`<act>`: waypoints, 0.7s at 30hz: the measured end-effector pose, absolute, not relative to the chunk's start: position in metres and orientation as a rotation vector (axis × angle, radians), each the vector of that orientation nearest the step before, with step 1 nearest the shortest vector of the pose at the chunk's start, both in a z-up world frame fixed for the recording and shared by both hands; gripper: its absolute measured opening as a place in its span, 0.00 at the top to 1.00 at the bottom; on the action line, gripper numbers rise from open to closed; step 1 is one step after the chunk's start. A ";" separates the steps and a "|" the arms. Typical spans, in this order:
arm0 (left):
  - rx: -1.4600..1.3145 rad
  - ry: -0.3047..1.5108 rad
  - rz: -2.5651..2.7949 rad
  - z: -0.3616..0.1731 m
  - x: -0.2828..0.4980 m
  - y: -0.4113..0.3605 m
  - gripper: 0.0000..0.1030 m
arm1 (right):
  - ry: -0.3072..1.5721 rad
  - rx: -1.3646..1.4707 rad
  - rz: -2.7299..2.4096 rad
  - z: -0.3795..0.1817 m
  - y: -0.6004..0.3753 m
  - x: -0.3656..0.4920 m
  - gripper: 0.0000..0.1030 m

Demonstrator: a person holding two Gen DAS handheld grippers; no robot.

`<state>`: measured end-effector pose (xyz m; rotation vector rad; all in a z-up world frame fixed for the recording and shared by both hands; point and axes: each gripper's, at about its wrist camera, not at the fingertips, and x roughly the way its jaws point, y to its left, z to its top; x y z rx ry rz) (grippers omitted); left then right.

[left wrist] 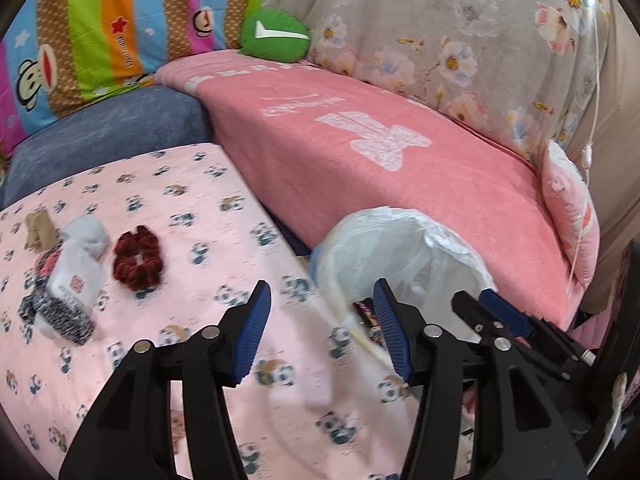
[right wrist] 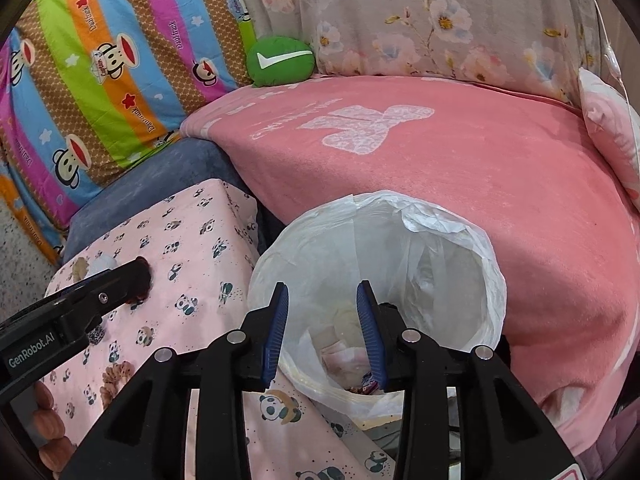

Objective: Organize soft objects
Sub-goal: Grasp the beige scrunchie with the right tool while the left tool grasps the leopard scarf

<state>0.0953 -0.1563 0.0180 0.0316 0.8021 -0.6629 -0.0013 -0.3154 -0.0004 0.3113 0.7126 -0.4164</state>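
Note:
On the pink panda-print cloth (left wrist: 224, 240) lie a dark red scrunchie (left wrist: 138, 258), a white packet (left wrist: 78, 268), a black-and-white speckled sock (left wrist: 56, 314) and a beige soft item (left wrist: 38, 226). My left gripper (left wrist: 320, 292) is open and empty, hovering over the cloth to the right of these items. My right gripper (right wrist: 322, 288) is open and empty above the mouth of a bin lined with a white plastic bag (right wrist: 448, 232). Some pinkish items lie at the bin's bottom. The right gripper (left wrist: 474, 296) also shows at the bin's rim in the left wrist view.
A pink blanket (left wrist: 400, 168) covers the sofa behind the bin. A green round cushion with a white tick (right wrist: 280, 62), a striped monkey-print quilt (right wrist: 100, 60) and a grey floral cover (right wrist: 440, 20) sit at the back. A blue cushion (left wrist: 108, 128) borders the cloth.

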 end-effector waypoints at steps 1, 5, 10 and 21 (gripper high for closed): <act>0.032 0.803 -0.644 0.016 0.096 -0.148 0.49 | 0.715 0.301 -0.407 0.000 -0.311 0.000 0.65; 0.025 0.814 -0.562 0.007 0.098 -0.114 0.40 | 0.726 0.262 -0.368 -0.001 -0.291 0.006 0.65; 0.009 0.852 -0.440 -0.011 0.102 -0.062 0.38 | 0.733 0.216 -0.305 0.000 -0.260 0.014 0.57; -0.015 0.966 -0.265 -0.062 0.108 0.015 0.37 | 0.816 0.121 -0.137 -0.027 -0.177 0.041 0.55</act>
